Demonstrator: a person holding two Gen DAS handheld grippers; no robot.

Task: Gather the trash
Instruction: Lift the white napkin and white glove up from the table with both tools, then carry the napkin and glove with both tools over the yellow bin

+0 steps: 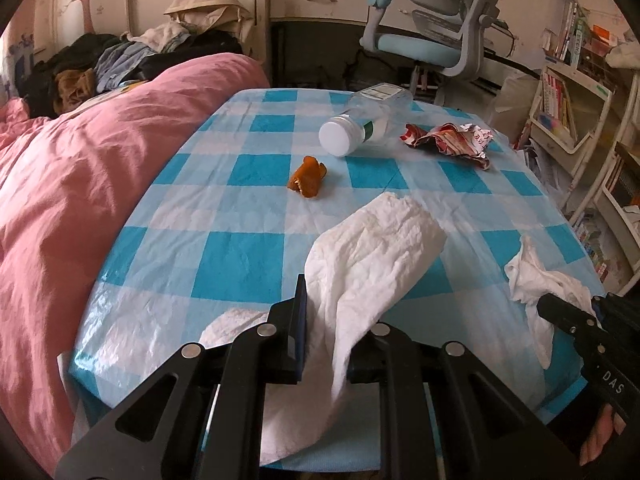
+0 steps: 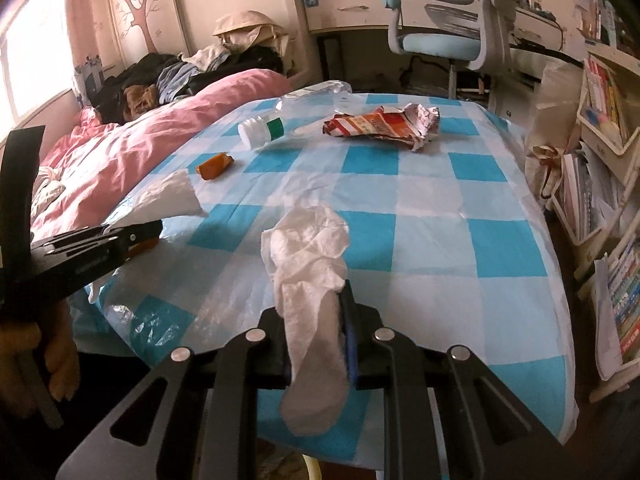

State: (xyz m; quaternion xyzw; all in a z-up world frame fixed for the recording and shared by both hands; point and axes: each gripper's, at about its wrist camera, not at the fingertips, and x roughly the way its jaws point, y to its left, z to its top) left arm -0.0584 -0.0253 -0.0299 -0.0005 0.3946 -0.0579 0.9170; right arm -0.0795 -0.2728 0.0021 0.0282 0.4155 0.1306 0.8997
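Left wrist view: left gripper [image 1: 324,344] clamps a white tissue [image 1: 376,240] — raised over the near table edge.
Right wrist view: right gripper [image 2: 316,344] pinches a crumpled tissue [image 2: 312,248].
Table [image 2: 440,216]: checked blue cloth.
Left on the table: bottle [image 1: 360,124], red wrapper [image 1: 448,140], orange peel [image 1: 308,178] — all at the far end.

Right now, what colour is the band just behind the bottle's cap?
Green, behind the white cap of the bottle; clearest in the right wrist view.
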